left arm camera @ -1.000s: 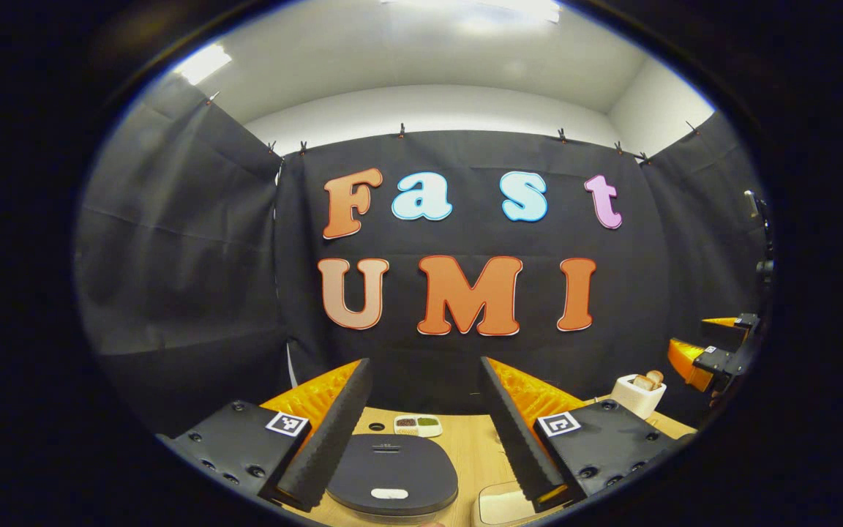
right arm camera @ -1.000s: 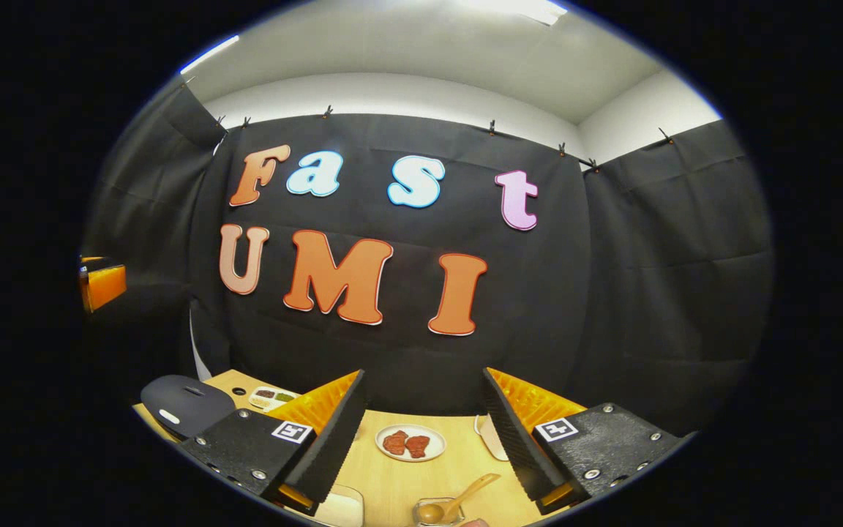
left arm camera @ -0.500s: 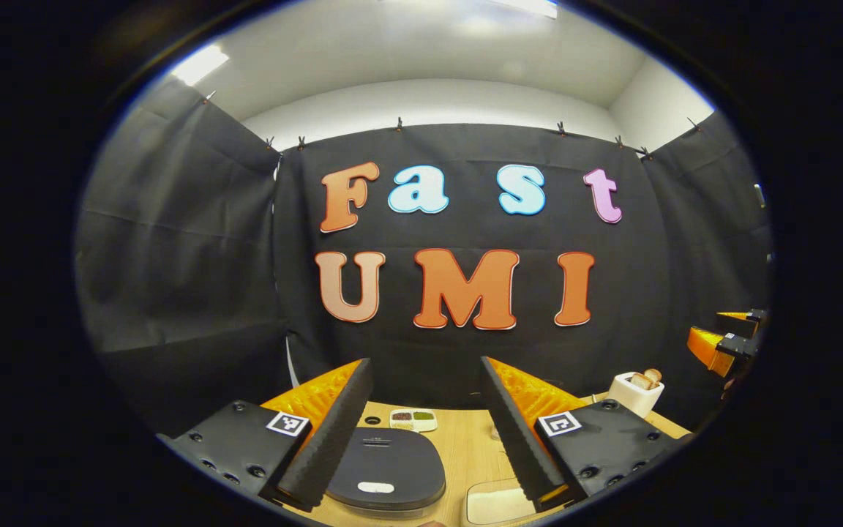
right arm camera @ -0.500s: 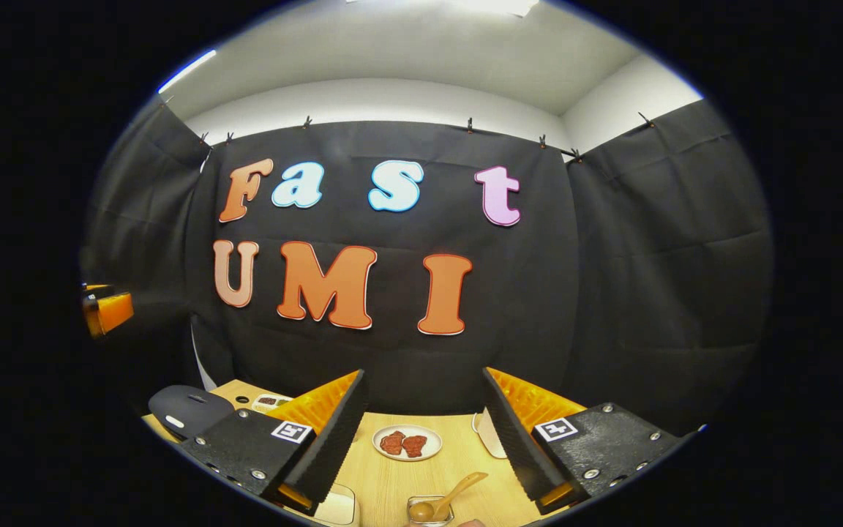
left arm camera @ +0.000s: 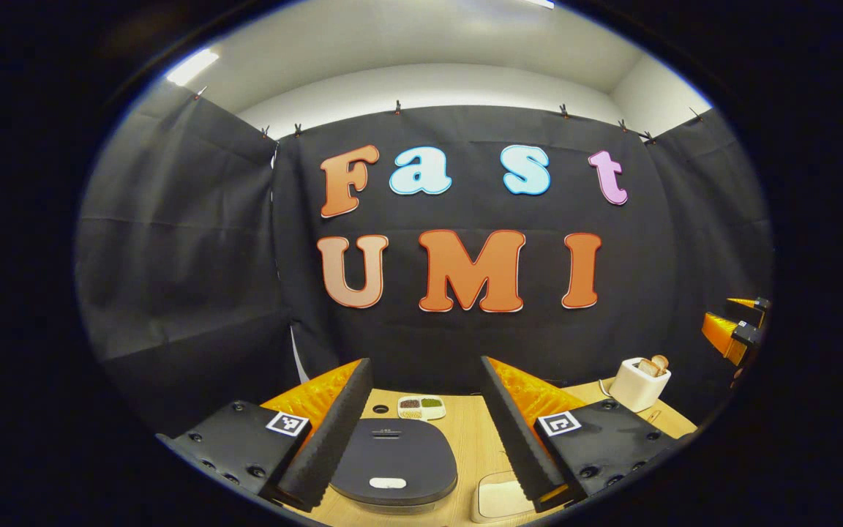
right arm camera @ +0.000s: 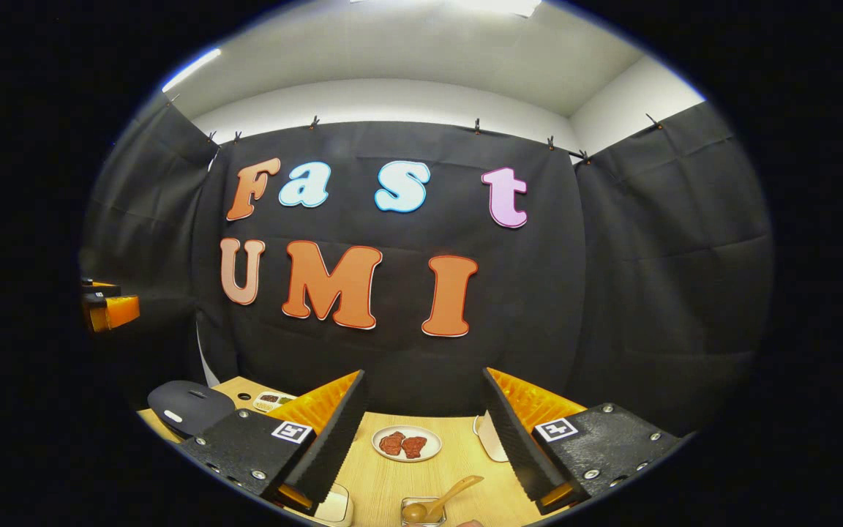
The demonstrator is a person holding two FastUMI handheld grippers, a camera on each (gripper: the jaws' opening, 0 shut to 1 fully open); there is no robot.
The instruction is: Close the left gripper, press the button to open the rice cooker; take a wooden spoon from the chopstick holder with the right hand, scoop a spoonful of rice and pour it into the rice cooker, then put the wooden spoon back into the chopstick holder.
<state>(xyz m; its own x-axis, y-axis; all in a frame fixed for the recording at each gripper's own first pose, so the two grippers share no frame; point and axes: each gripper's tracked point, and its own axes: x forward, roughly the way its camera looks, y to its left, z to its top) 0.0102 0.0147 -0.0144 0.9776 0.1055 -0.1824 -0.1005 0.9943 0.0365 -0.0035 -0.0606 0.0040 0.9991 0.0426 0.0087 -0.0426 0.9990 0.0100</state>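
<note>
In the left gripper view my left gripper [left arm camera: 425, 362] stands open above the dark rice cooker [left arm camera: 393, 460], whose lid is down; its pale button [left arm camera: 387, 483] sits near the front edge, between my fingers. A white container [left arm camera: 498, 501] lies just right of the cooker. The right gripper [left arm camera: 735, 327] hangs far off at the right edge. In the right gripper view my right gripper [right arm camera: 424, 373] is open and holds nothing. Below it a wooden spoon [right arm camera: 445, 499] leans in a clear chopstick holder [right arm camera: 421, 512]. The rice cooker [right arm camera: 187, 406] lies at the left, the left gripper [right arm camera: 110, 309] above it.
A white toaster [left arm camera: 639, 382] with bread stands at the back right of the wooden table [left arm camera: 469, 439]. A small divided dish [left arm camera: 421, 407] sits behind the cooker. A plate with red pieces [right arm camera: 406, 443] and a white object [right arm camera: 491, 436] lie beyond the holder.
The left gripper view has tipped down a little, so the cooker lid sits higher between the fingers. The right gripper has slid toward that view's right edge. Both grippers stay open.
</note>
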